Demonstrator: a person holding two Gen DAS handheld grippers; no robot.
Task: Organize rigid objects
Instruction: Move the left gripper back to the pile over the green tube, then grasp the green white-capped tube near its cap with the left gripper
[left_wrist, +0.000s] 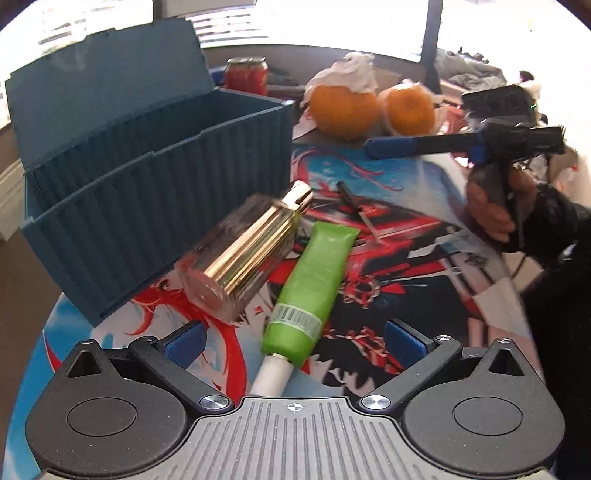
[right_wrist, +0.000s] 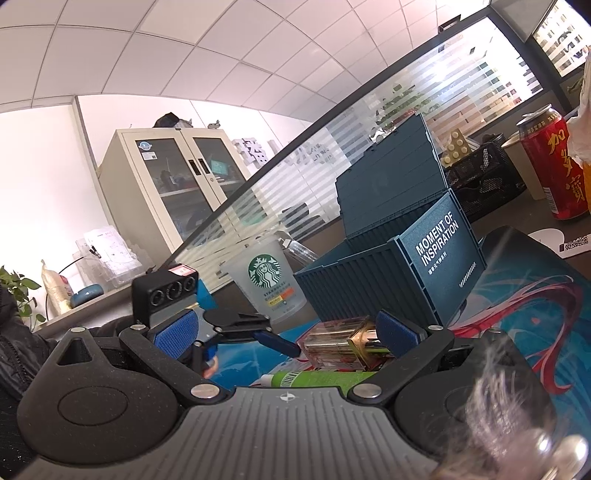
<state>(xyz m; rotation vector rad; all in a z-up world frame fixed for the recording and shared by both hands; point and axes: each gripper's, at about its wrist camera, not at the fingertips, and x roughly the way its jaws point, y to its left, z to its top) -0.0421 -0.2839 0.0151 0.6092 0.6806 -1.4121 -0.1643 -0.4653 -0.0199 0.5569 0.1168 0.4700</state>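
Clear rectangular glass perfume bottle with a gold inner tube and gold cap, lying tilted on the printed red-and-blue anime mat that covers the worktop, just in front of the dark teal ribbed plastic container-shaped box, cap end pointing toward the box corner. Seen again from the right wrist view, low on the mat, between box and camera. Box lid hinged up and open, "MOMENT OF INSPIRATION" printed in white on the end wall. Lime-green squeeze tube with a white cap beside the bottle, touching or nearly touching it, cap toward the near edge of the mat. Thin dark stick further out on the mat, nature unclear.

Left gripper: jaws wide apart, holding nothing, straddling the tube's cap end. Right gripper: jaws apart, empty; also visible from the left wrist view, held in a hand at the right edge of the mat, blue pads pointing inward.

Behind the mat: two oranges, crumpled white tissue, red drink can. Left of the box, a frosted Starbucks cup.
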